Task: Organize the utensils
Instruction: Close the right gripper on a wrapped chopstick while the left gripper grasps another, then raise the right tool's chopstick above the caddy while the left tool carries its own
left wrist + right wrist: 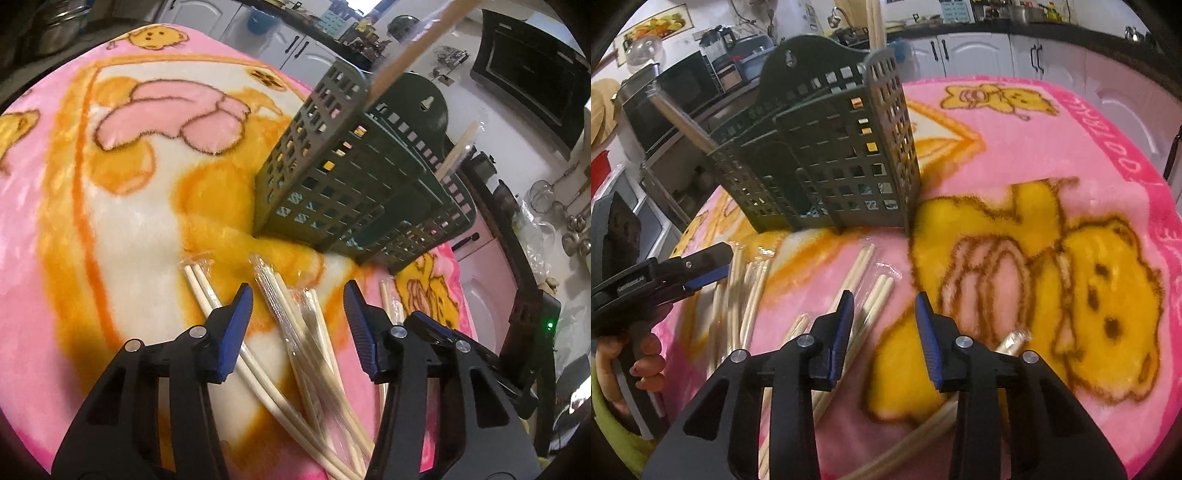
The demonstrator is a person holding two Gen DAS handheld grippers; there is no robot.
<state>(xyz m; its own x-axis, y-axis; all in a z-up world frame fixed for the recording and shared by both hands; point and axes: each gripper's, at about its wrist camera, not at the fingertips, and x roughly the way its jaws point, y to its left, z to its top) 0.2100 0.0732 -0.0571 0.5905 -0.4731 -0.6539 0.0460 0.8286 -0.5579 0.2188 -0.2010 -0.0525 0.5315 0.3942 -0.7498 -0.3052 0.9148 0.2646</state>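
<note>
One green holder at 11 o'clock. Two chopstick bundles standing in it: one at 12, one at 10. Loose chopstick packs on blanket: about five, exact count unclear. Two claws, left, right.

blanket | pink border lettering, perhaps "OOTOKEL" | otherwise unreadable

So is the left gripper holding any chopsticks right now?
No: in the left wrist view the left gripper is open, and the wrapped chopsticks lie loose on the blanket between its fingers.
</note>
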